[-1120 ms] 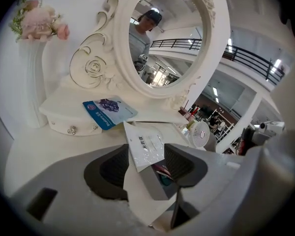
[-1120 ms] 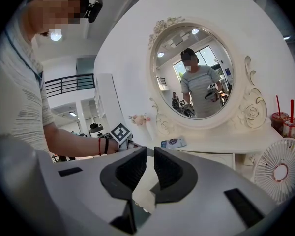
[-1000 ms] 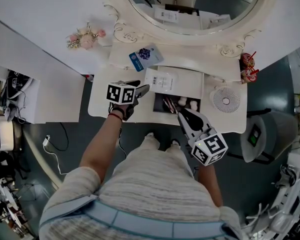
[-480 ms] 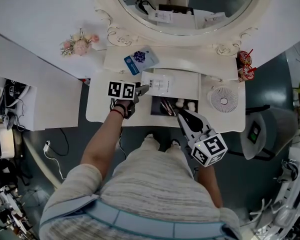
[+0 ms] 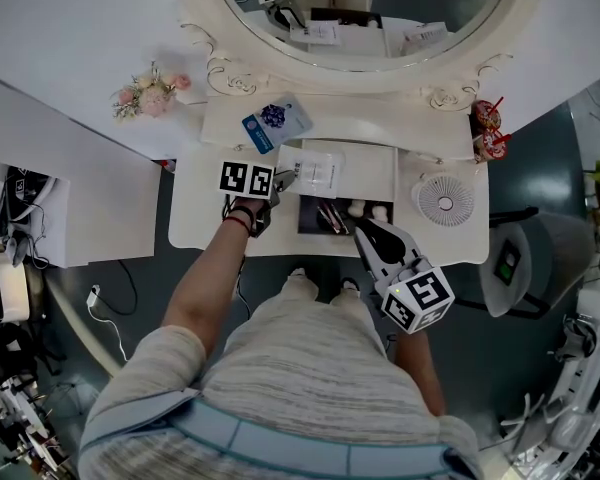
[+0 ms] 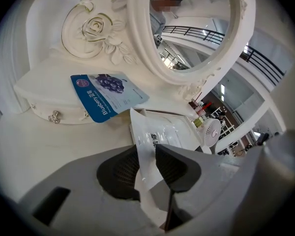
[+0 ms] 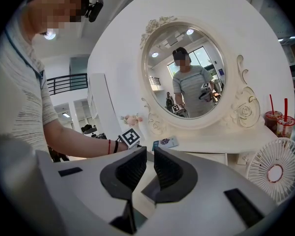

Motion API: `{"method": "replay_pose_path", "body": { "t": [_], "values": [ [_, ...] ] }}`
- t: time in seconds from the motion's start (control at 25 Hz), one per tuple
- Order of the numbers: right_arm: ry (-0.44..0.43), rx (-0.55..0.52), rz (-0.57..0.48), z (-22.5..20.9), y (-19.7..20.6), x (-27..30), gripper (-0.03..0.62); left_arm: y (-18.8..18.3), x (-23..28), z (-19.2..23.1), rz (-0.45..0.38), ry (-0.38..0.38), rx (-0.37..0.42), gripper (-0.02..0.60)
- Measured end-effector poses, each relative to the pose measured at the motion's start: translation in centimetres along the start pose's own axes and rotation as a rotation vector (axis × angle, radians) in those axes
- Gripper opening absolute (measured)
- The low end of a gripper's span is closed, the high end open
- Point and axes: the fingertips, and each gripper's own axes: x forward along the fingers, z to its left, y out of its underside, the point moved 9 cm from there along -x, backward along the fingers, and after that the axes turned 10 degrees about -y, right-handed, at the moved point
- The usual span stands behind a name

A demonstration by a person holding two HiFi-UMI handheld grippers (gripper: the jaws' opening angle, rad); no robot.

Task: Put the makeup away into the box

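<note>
A white sachet [image 5: 320, 168] lies on the pale lid of the makeup box [image 5: 372, 173] on the dressing table. In the left gripper view its near corner [image 6: 152, 146] stands between my left gripper's [image 6: 147, 163] pads. The jaws are closing round it, with a little room still showing beside the sheet. The dark open part of the box [image 5: 306, 225] holds several small makeup items. My right gripper [image 5: 360, 230] hovers at the box's front edge. In its own view the right gripper [image 7: 148, 168] has its jaws a narrow gap apart, with nothing between them.
A blue sachet [image 5: 276, 121] lies on the raised shelf under the oval mirror [image 5: 360, 18]. A small white fan [image 5: 445, 200] stands right of the box, two red drink cups [image 5: 490, 133] behind it. Pink flowers [image 5: 150, 93] lie far left.
The left gripper has come down and forward onto the white sachet's corner, and its jaws have narrowed. The right gripper has stayed where it was.
</note>
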Motion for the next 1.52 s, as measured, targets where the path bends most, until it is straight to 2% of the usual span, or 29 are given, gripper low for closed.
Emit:
{"method": "replay_pose_path", "body": {
  "t": [0.16, 0.32, 0.64, 0.92, 1.16, 1.32, 1.52],
  "values": [
    [-0.004, -0.002, 0.006, 0.0, -0.1, 0.0, 0.011, -0.1, 0.0, -0.1, -0.012, -0.005, -0.002, 0.052],
    [-0.010, -0.004, 0.009, 0.1, -0.1, 0.1, 0.011, -0.1, -0.4, -0.3, -0.026, 0.015, -0.040, 0.019],
    [-0.012, -0.011, 0.015, 0.5, 0.0, -0.1, 0.011, 0.4, -1.5, -1.0, -0.056, 0.099, -0.134, 0.017],
    [-0.014, -0.013, 0.020, 1.0, 0.2, -0.3, 0.011, 1.2, -2.6, -2.4, -0.100, 0.154, -0.165, 0.015],
    [-0.014, -0.016, 0.023, 1.4, 0.5, -0.7, 0.011, 2.1, -3.7, -4.4, -0.145, 0.261, -0.272, 0.015],
    [-0.019, -0.019, 0.024, 1.6, 0.6, -1.1, 0.011, 3.2, -4.0, -5.5, -0.149, 0.308, -0.323, 0.015],
    [-0.004, -0.012, 0.024, 1.7, 1.0, -1.8, 0.011, 5.0, -3.6, -6.4, -0.133, 0.321, -0.367, 0.015]
  ]
}}
